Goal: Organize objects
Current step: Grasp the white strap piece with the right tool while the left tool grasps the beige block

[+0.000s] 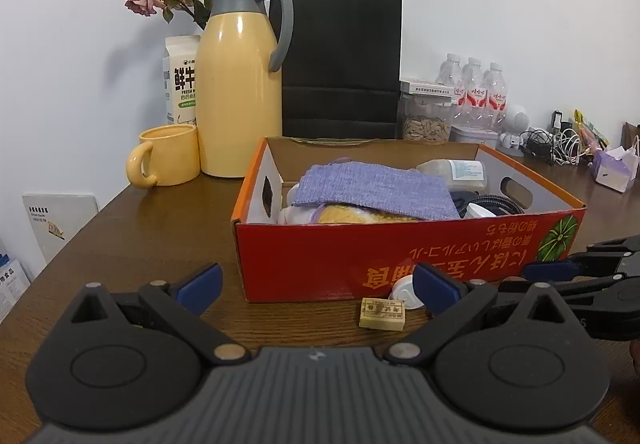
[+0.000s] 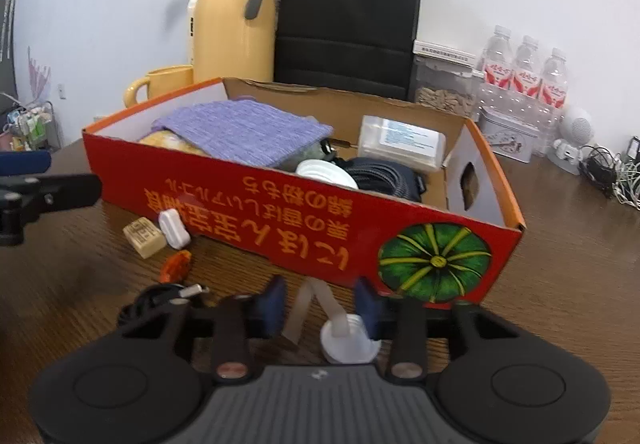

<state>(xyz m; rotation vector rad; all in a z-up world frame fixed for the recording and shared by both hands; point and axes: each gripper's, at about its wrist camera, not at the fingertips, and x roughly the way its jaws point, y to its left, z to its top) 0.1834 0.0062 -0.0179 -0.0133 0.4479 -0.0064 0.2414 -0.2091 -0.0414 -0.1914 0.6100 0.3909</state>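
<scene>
Brown wooden worktop [image 1: 140,228] against a white wall [image 1: 500,3] carries a red box [image 1: 400,256]; left gripper [image 1: 316,284] fingers spread wide, empty; right gripper [image 2: 320,304] fingers narrowed around a white strap [image 2: 316,300], contact unclear.

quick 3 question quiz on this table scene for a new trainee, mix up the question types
1. True or false: the purple cloth lies inside the red box.
2. The small tan block on the table sits: A) inside the red box B) in front of the box beside a white case C) on the yellow mug
3. Fill in: the left gripper stands ____, with nothing between its fingers.

Key:
1. True
2. B
3. open
</scene>
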